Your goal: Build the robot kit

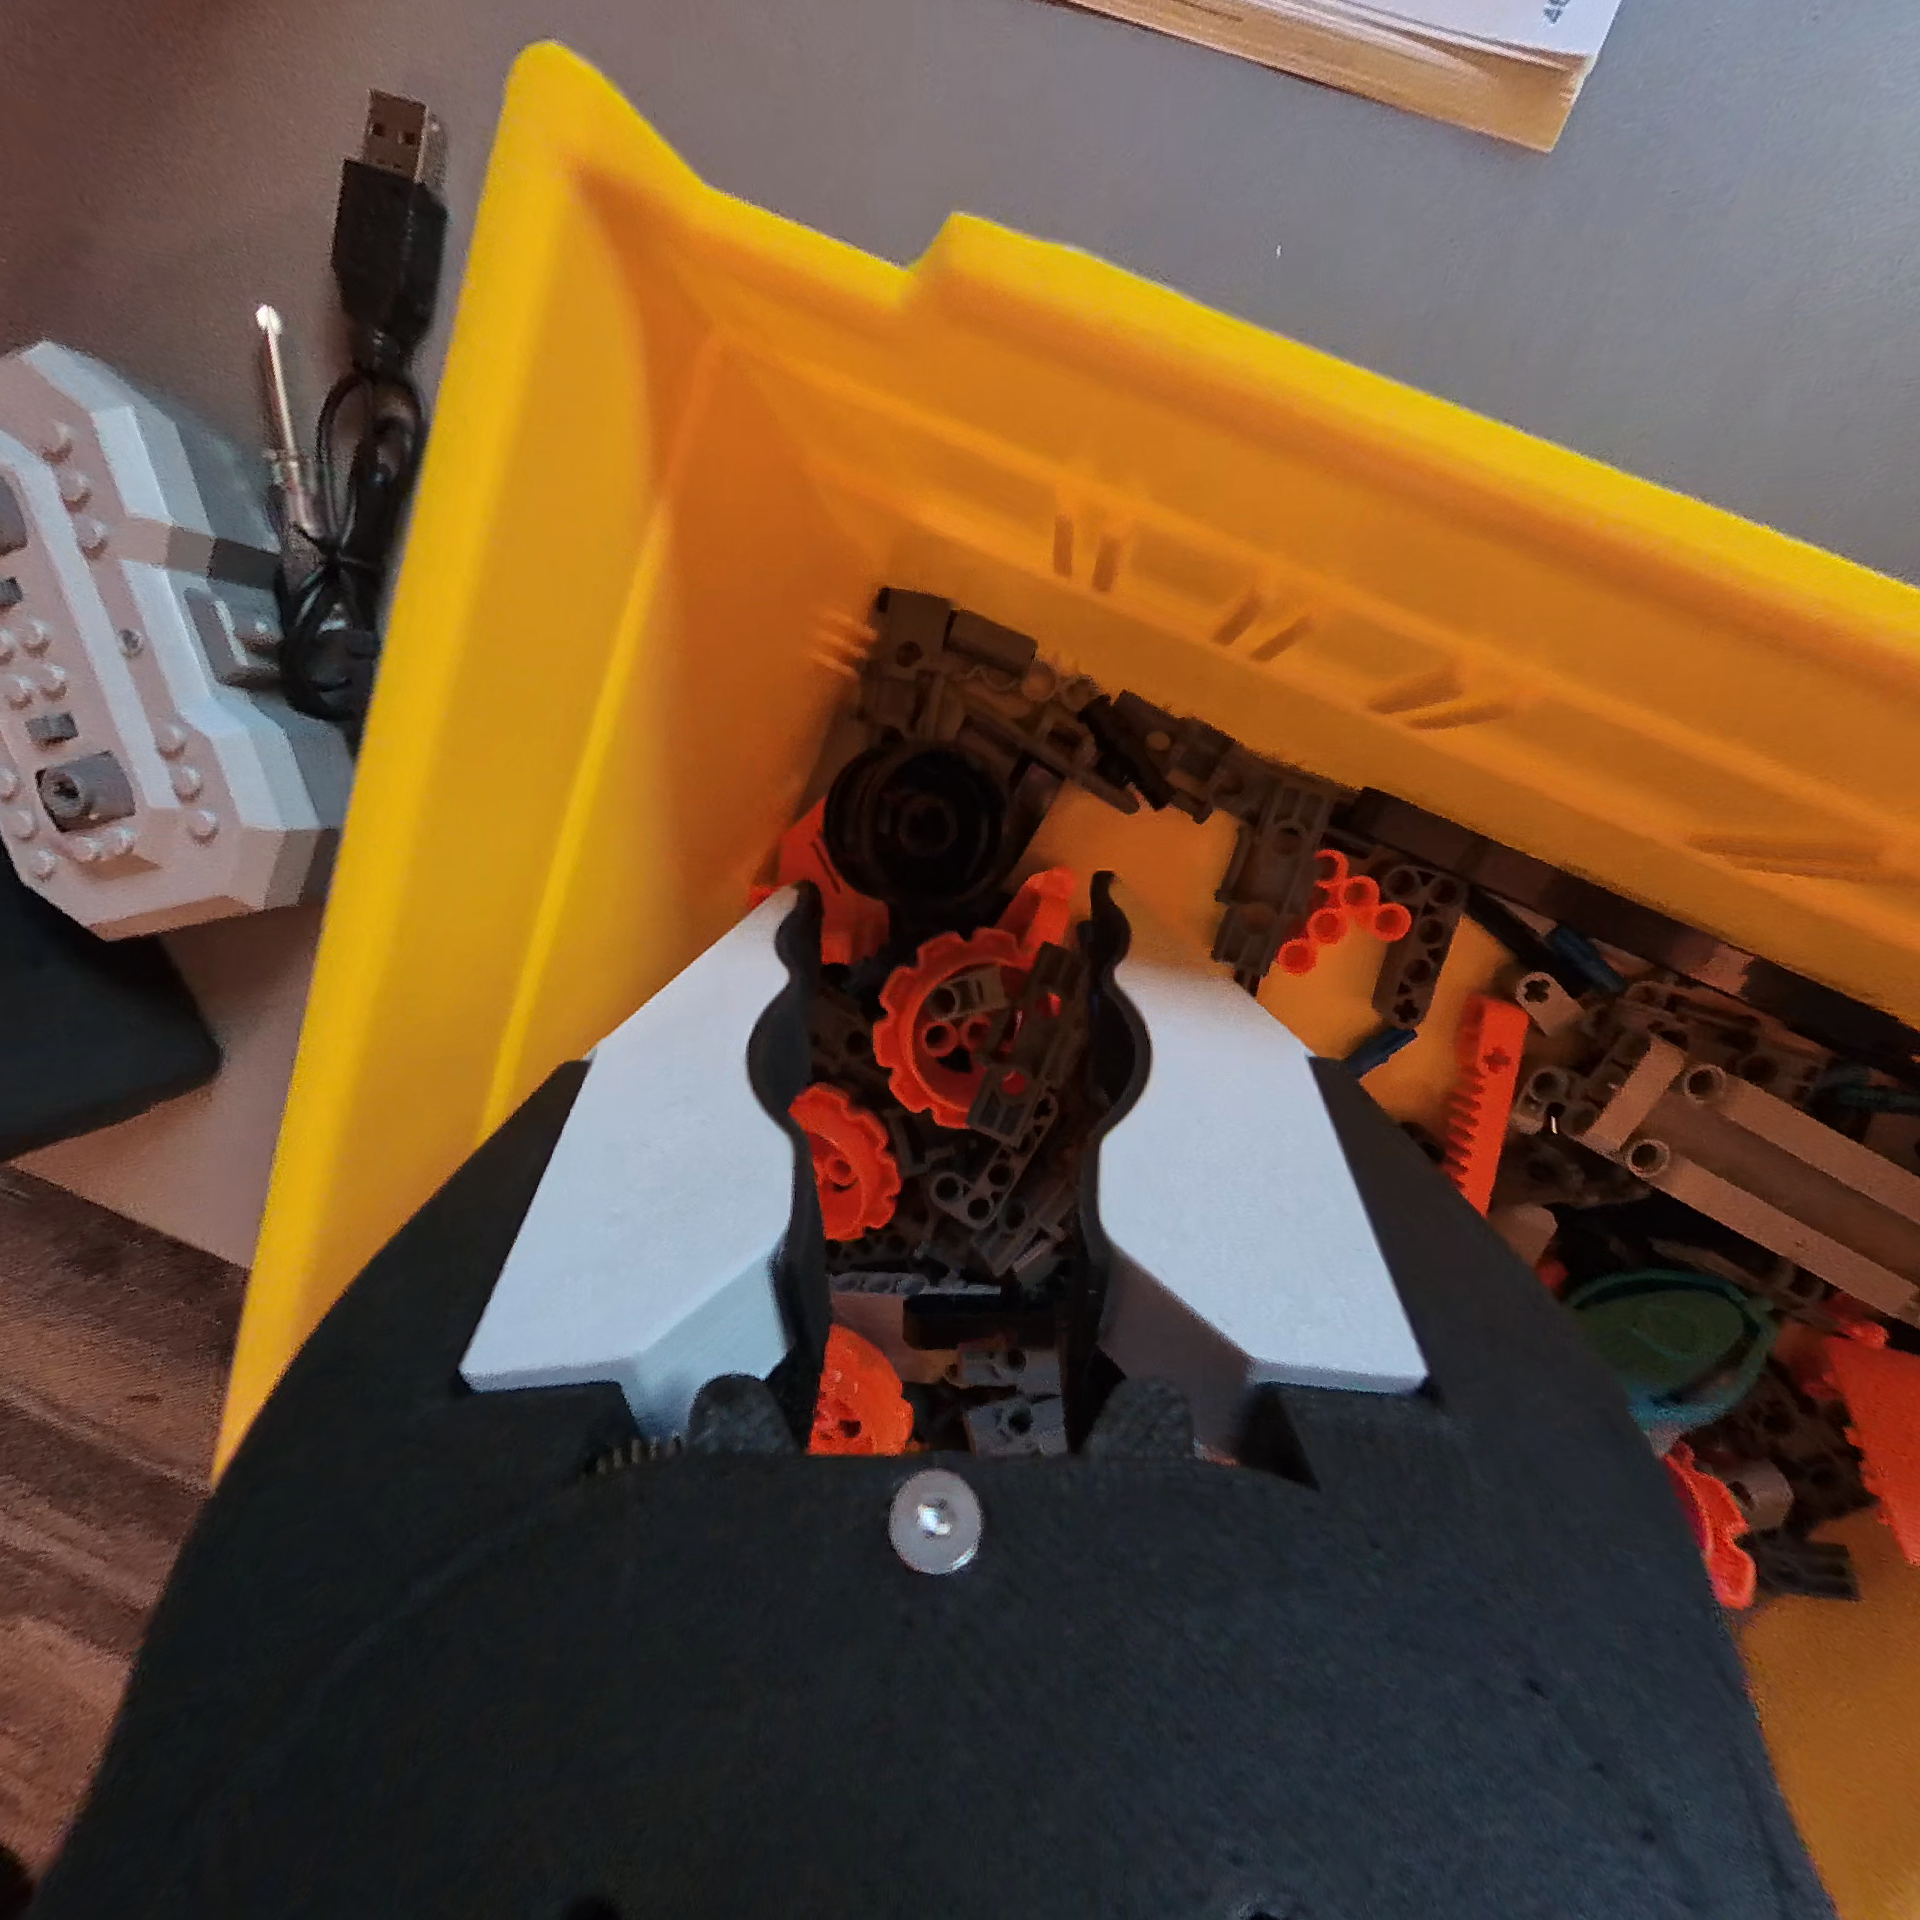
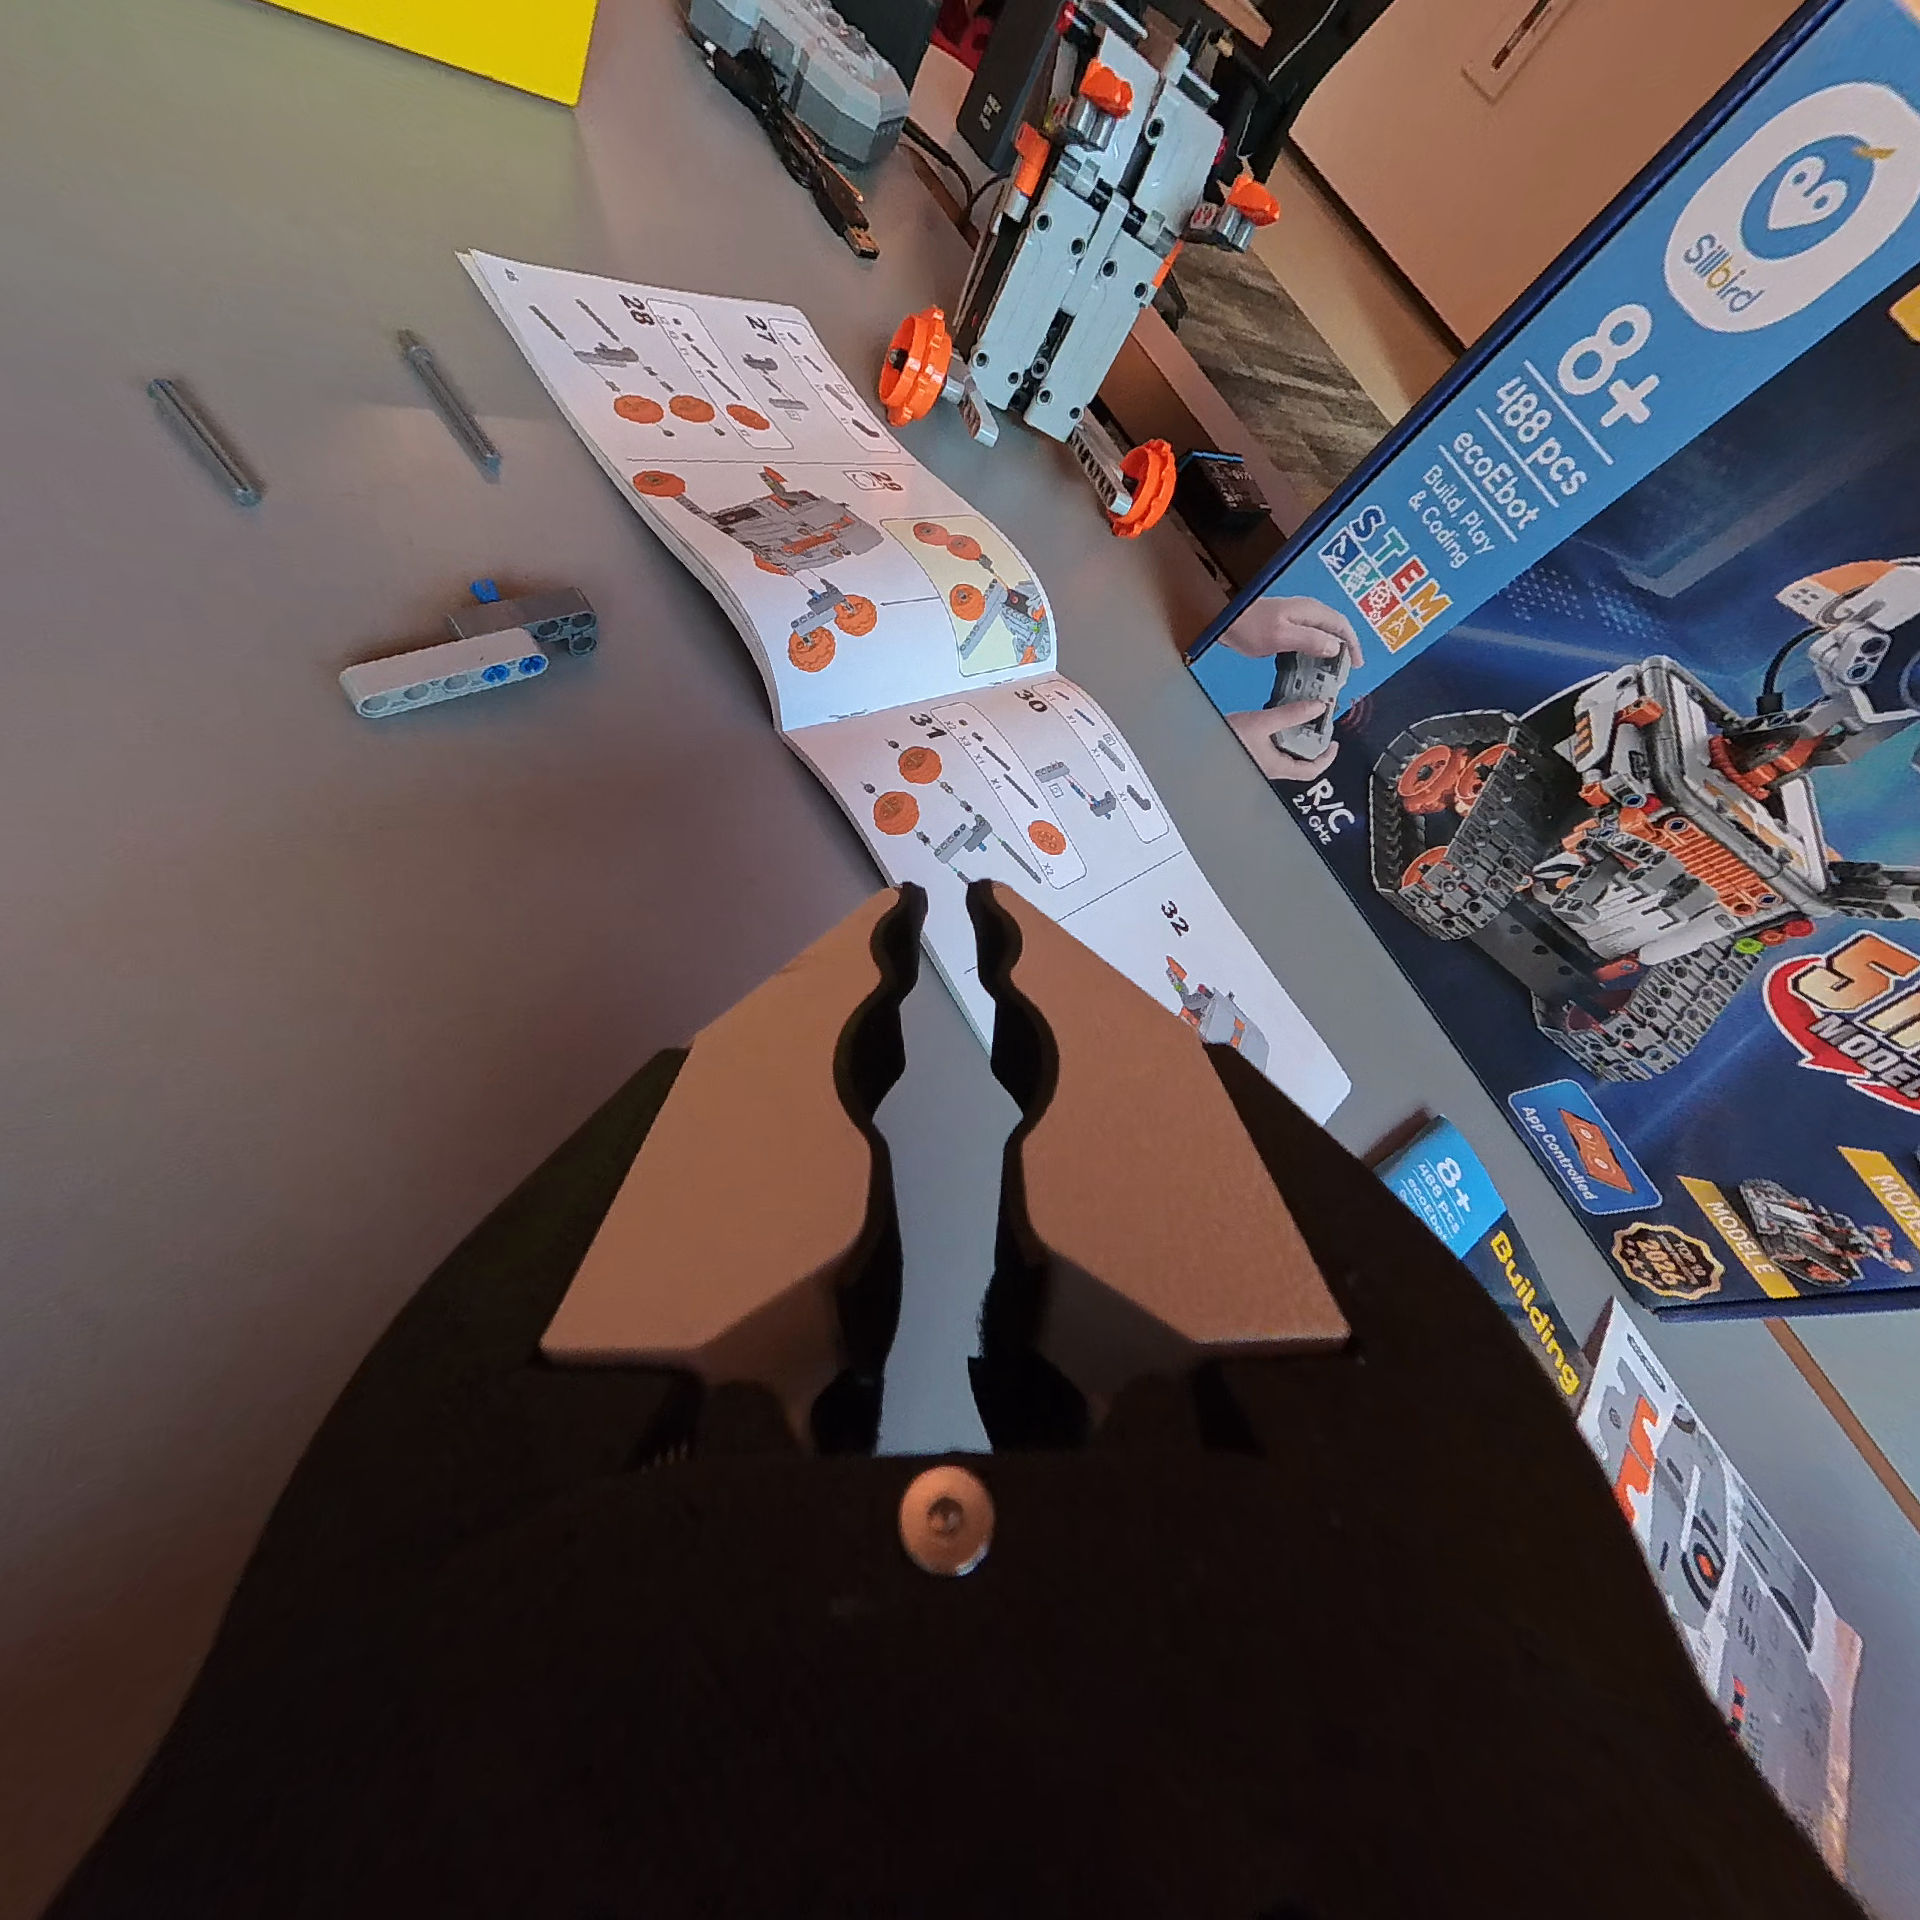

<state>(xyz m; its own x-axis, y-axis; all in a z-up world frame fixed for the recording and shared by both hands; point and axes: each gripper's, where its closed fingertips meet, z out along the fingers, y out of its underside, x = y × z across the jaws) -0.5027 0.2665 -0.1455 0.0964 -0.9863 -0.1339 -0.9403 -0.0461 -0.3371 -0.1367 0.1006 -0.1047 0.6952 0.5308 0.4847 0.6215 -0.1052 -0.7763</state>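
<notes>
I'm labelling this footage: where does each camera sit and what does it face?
Left wrist view: on the left hand-held gripper, fingers apart, looking down into a yellow bin of building pieces.
Right wrist view: on the right hand-held gripper, nearly closed, empty, above an open instruction booklet.
Shared: the grey table.

table (image 2: 260,935) grey | yellow bin (image 1: 582,520); booklet (image 2: 831,582); box (image 2: 1662,831); two axles (image 2: 203,436)

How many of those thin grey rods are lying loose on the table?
2. One grey rod lies far left; the other rod lies to its right, nearer the open booklet. More may be hidden outside this view.
</notes>
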